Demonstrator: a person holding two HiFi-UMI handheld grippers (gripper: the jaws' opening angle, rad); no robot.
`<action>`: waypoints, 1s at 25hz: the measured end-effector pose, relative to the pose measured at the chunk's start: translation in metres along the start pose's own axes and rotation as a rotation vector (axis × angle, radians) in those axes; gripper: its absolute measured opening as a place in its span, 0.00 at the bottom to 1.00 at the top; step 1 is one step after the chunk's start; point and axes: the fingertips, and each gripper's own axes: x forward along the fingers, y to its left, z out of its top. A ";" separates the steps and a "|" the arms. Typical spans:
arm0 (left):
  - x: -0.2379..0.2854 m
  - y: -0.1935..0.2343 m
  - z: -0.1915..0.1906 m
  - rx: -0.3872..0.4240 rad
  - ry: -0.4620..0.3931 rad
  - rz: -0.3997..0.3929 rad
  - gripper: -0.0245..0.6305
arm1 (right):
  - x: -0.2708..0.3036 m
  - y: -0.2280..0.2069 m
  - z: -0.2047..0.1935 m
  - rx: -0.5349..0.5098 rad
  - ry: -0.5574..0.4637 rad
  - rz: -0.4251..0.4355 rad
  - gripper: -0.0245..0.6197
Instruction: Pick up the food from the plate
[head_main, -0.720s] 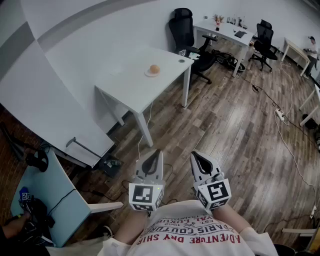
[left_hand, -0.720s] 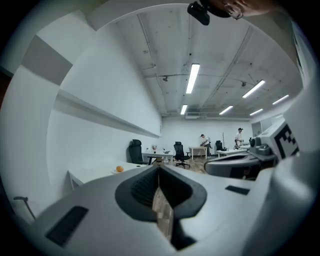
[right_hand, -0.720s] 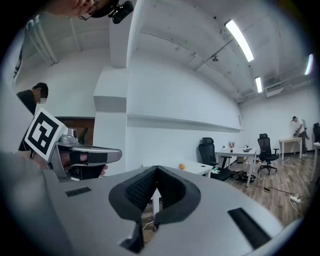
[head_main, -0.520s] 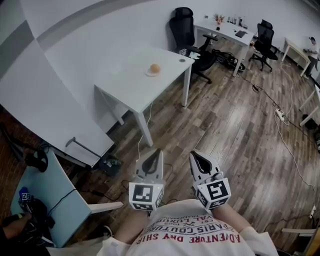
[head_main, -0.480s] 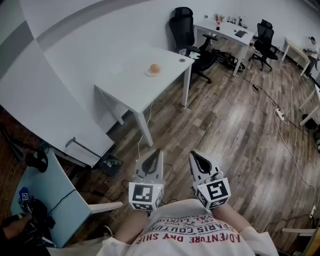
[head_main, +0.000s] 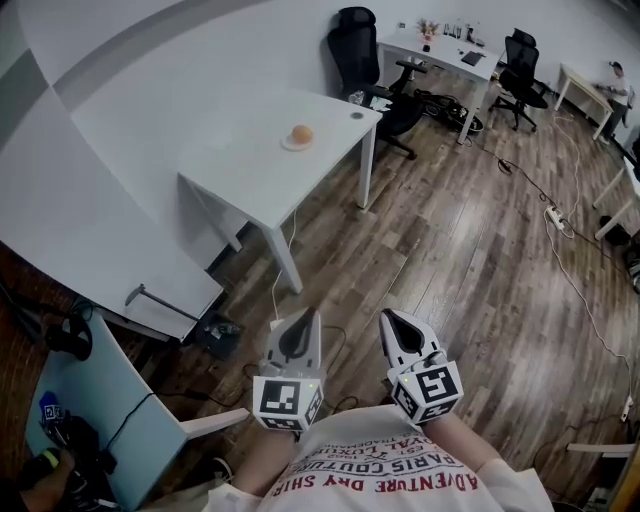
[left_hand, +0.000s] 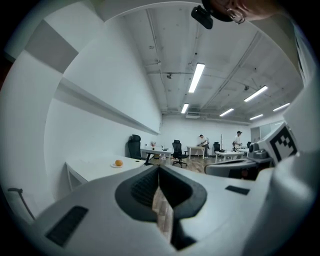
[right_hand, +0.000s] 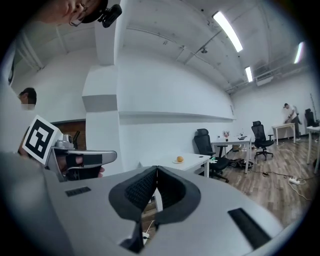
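- The round orange piece of food sits on a small white plate. It looks ball-shaped, so no long axis or pointing direction can be read.
- The plate stands near the far long edge of a white rectangular table, close to the curved white wall, and well apart from both grippers.
- Beyond the table's right end are a black office chair and a second white desk with small items on it.
- Wooden plank floor lies between the grippers and the table. A white power strip with its cable lies on the floor off to the right.
- The left gripper is held low by the person's chest. Its jaws are closed tip to tip, with nothing between them.
- The right gripper is beside it, not touching. Its jaws also meet at the tips and hold nothing.
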 end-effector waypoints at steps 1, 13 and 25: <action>0.002 0.001 -0.005 -0.008 0.008 -0.003 0.05 | 0.001 -0.002 -0.004 -0.001 0.012 -0.007 0.06; 0.076 0.003 -0.019 -0.043 0.071 0.068 0.05 | 0.054 -0.075 -0.005 0.026 0.056 0.048 0.06; 0.237 -0.022 0.020 -0.070 0.050 0.212 0.05 | 0.143 -0.224 0.047 0.002 0.060 0.207 0.06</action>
